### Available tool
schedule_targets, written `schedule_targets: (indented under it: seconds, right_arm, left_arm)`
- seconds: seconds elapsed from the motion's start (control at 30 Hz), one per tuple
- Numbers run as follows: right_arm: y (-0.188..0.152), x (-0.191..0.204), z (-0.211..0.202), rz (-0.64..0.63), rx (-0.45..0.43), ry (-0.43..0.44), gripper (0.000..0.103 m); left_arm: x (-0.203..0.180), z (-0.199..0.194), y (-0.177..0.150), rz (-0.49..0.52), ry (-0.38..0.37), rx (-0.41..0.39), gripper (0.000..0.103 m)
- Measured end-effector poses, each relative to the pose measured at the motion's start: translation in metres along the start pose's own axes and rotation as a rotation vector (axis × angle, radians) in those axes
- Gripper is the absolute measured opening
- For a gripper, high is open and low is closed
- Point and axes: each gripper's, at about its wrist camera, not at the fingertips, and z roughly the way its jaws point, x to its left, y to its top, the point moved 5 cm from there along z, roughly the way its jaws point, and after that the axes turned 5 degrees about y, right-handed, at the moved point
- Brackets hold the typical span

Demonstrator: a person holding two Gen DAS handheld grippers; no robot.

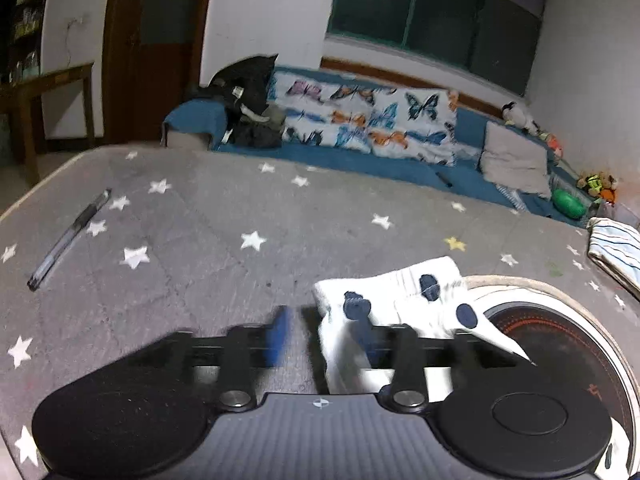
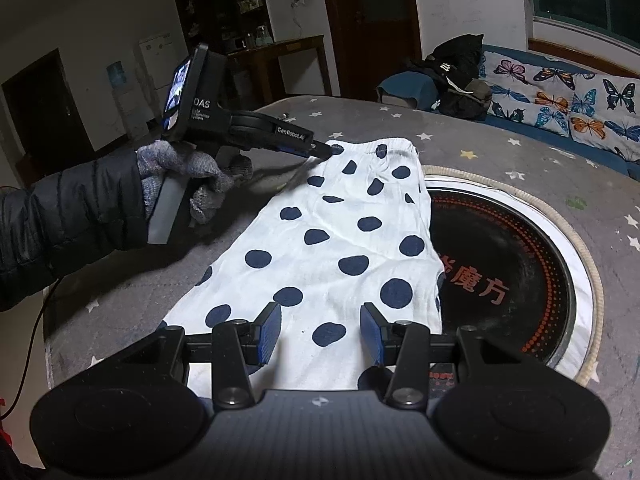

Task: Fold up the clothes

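A white garment with navy dots (image 2: 332, 240) lies flat on the grey star-patterned tablecloth (image 2: 500, 148), its elastic waistband at the far end. In the left wrist view the garment (image 1: 400, 296) shows as a bunched corner that drapes over my left gripper's (image 1: 322, 336) right finger. The left blue pad (image 1: 280, 332) stands apart from the cloth, so the jaws are open. From the right wrist view the left gripper (image 2: 326, 151) tip sits at the waistband's left corner, held by a gloved hand (image 2: 188, 176). My right gripper (image 2: 320, 332) hovers open over the garment's near end, pads not pressing.
A round black cooktop (image 2: 500, 248) with orange markings is set into the table, and the garment's right edge overlaps it. A pen (image 1: 68, 236) lies at the left. A folded striped cloth (image 1: 616, 256) sits at the right. Behind the table is a sofa with a butterfly blanket (image 1: 360, 120).
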Motion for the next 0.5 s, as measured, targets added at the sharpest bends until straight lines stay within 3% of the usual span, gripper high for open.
schedule_targets:
  seconds: [0.2,0.27,0.33,0.37,0.5]
  right_arm:
    - [0.000,0.001,-0.003,-0.005,-0.005,-0.001,0.044]
    - [0.000,0.001,-0.004,-0.003,-0.007,-0.004,0.044]
    - [0.000,0.001,-0.006,0.003,-0.012,-0.008,0.044]
    - [-0.001,0.001,-0.007,0.006,-0.014,-0.010,0.044]
    - [-0.003,0.003,-0.015,0.013,-0.026,-0.020,0.044]
  left_arm:
    - [-0.009,0.010,0.001,0.055,0.007,0.032,0.045]
    - [-0.012,0.011,0.001,0.069,-0.001,0.034,0.031]
    - [-0.015,0.013,0.001,0.084,-0.009,0.035,0.025]
    - [-0.016,0.014,0.001,0.091,-0.014,0.036,0.018]
    - [-0.014,0.010,0.004,0.032,-0.047,0.024,0.010]
